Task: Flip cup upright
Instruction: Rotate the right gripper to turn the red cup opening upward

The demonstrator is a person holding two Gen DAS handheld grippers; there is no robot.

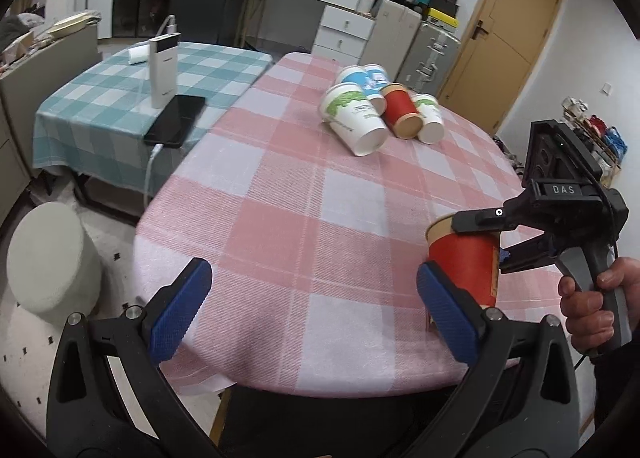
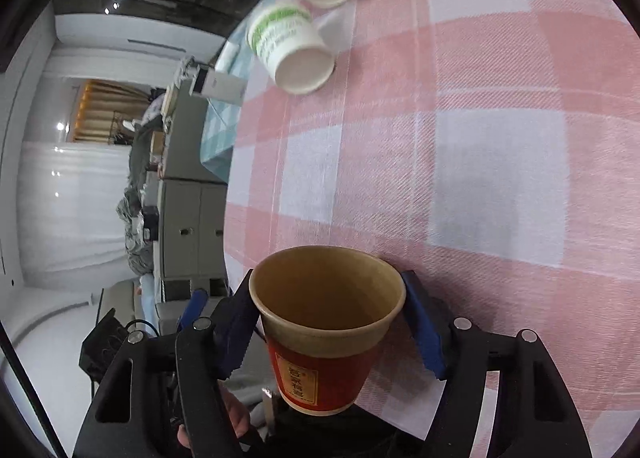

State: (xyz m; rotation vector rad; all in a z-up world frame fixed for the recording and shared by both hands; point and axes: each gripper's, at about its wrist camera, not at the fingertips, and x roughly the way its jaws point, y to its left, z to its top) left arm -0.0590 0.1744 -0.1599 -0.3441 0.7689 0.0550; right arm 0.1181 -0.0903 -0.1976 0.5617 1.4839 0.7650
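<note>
Right gripper, marked "DAS", is clamped on one red cup, upright at the near right of the pink checked table; its yellow label is unreadable. Left gripper gapes empty. Five cups lie far: two green-print, two blue-print, one red.

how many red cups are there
2: one red cup stands upright in the right gripper near the table's edge; another red cup lies in the far pile.

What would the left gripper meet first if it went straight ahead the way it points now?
Probably only the pink checked tablecloth: the left gripper is open over bare cloth. The lying cups sit farther on, slightly right; depth is unclear.
</note>
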